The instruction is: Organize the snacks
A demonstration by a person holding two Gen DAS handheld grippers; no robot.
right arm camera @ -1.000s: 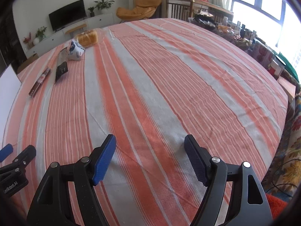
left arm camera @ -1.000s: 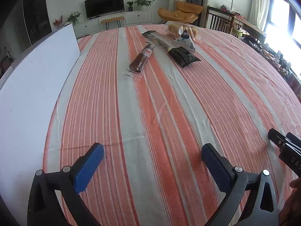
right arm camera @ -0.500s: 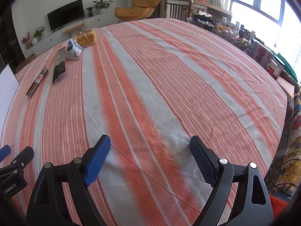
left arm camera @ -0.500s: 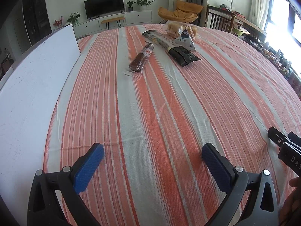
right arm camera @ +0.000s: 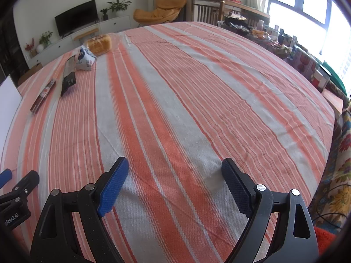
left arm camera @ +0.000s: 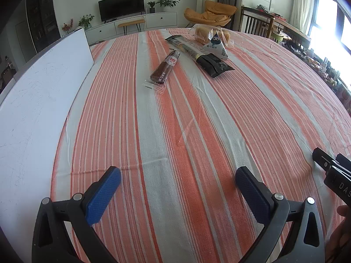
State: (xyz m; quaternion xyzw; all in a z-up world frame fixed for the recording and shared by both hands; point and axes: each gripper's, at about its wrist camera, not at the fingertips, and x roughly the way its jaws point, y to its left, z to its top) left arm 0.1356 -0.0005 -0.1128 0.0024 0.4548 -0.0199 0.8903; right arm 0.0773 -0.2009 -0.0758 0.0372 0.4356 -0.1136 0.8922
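Note:
Four snacks lie at the far side of the striped tablecloth (left arm camera: 197,131): a brown sausage stick (left arm camera: 165,68), a long black noodle pack (left arm camera: 197,54), a white triangular pack (left arm camera: 216,47) and a bagged bread loaf (left arm camera: 203,34). They also show far left in the right wrist view: stick (right arm camera: 42,95), black pack (right arm camera: 69,75), triangular pack (right arm camera: 85,60), bread (right arm camera: 98,44). My left gripper (left arm camera: 177,186) is open and empty, low over the near cloth. My right gripper (right arm camera: 175,182) is open and empty, to its right.
A white board (left arm camera: 39,109) lies along the table's left side. A cluttered side table with bottles (right arm camera: 285,41) stands past the right edge. Chairs and a TV cabinet stand behind the table.
The right gripper's jaws have opened wider and its view shifted slightly. The left gripper has stayed still.

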